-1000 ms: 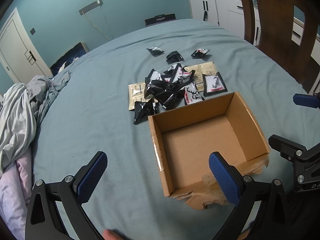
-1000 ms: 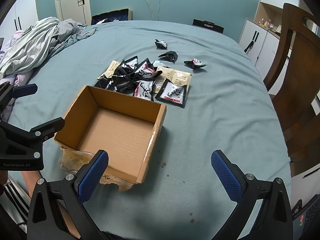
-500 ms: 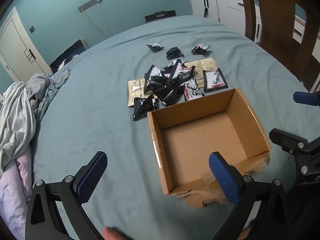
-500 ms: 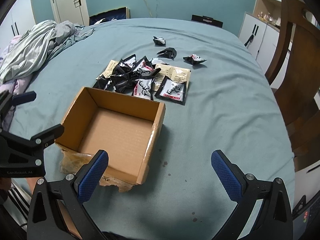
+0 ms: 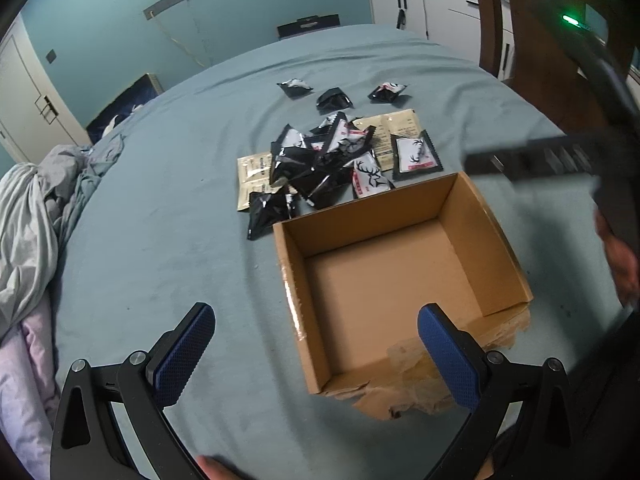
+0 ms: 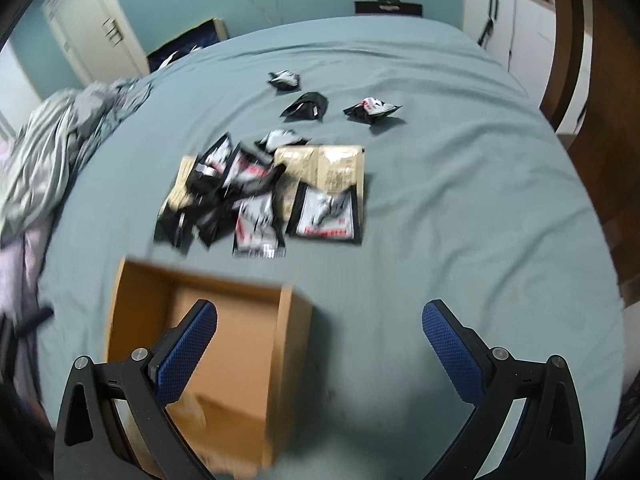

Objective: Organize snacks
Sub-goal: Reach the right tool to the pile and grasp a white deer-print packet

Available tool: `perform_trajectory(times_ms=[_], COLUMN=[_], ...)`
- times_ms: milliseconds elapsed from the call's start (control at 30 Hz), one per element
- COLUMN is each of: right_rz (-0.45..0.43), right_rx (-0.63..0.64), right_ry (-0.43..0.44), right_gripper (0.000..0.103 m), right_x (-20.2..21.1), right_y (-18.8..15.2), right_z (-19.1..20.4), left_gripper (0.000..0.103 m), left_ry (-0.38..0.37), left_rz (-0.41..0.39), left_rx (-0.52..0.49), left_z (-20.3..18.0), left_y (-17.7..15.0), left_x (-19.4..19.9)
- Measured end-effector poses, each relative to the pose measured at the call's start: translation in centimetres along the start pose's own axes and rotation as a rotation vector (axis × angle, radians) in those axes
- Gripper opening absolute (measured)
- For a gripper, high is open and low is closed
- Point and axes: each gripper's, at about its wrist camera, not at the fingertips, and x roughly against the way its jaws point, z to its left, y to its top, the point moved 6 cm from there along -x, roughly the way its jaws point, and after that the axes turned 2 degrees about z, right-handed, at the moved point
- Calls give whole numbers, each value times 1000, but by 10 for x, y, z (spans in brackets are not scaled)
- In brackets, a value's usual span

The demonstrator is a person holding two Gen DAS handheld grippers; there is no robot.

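Right tongs [image 6: 319, 344], gaping wide and empty, are swinging forward over the open brown cardboard box [image 5: 400, 276] toward the black-and-white snack packets [image 6: 256, 196] heaped on the teal-sheeted bed [image 6: 460, 208]; left tongs [image 5: 316, 356] are hovering wide, empty.

Teal walls [image 5: 240, 8] are seen; a white door [image 5: 24, 96] at ten o'clock, white cabinets [image 5: 424, 4] at one, a wooden chair [image 5: 540, 60] at two.

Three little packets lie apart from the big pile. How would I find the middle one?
Start at the open cardboard box on the blue-green bedcover and look past the snack pile to the row of three. The middle packet is almost all black; both neighbours show white print.
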Motion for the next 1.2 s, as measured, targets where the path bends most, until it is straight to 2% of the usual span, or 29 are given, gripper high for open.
perform_trajectory(times_ms=[167,333,500,633,800,833,867,1000,1067,1100,1133,1200], right_rz=[30,74,98,136,189,191,185,154,138,126,122,97], right_rx=[-80,-119,-93,-70,-49,-49,-50,-39,-39,-37,-36,-57], right_ry=[24,64,83,83,52,50,49,54,53,49,51,76], right_gripper=[103,103,103,96,68,68,66,43,39,24,19,19], right_x=[-34,-66,-89,-108,-128,-131,-130,-118,-111,-106,-102,-89], right_y=[29,44,56,60,59,61,61,62,60,59,57,53], right_z=[-17,-25,-19,-13,-11,-9,-9,-4,-3,-2,-2,-2], left_gripper=[103,103,103,103,103,103,103,103,103,103,103,103], left_ry=[-20,-30,-40,-61,-76,-76,-75,-67,-54,-49,-43,-35], left_rz=[6,9,8,0,-18,-20,-21,-31,-42,-46,-52,-62], left_rx=[12,41,81,108,126,127,128,137,142,144,147,161], left_z=[0,4,11,18,22,23,24,27,31,33,35,42], left_y=[4,9,14,16,20,20,21,22,24,24,25,27], left_x=[-3,-8,-13,-14,-15,-15,-16,-17,-16,-16,-16,-16])
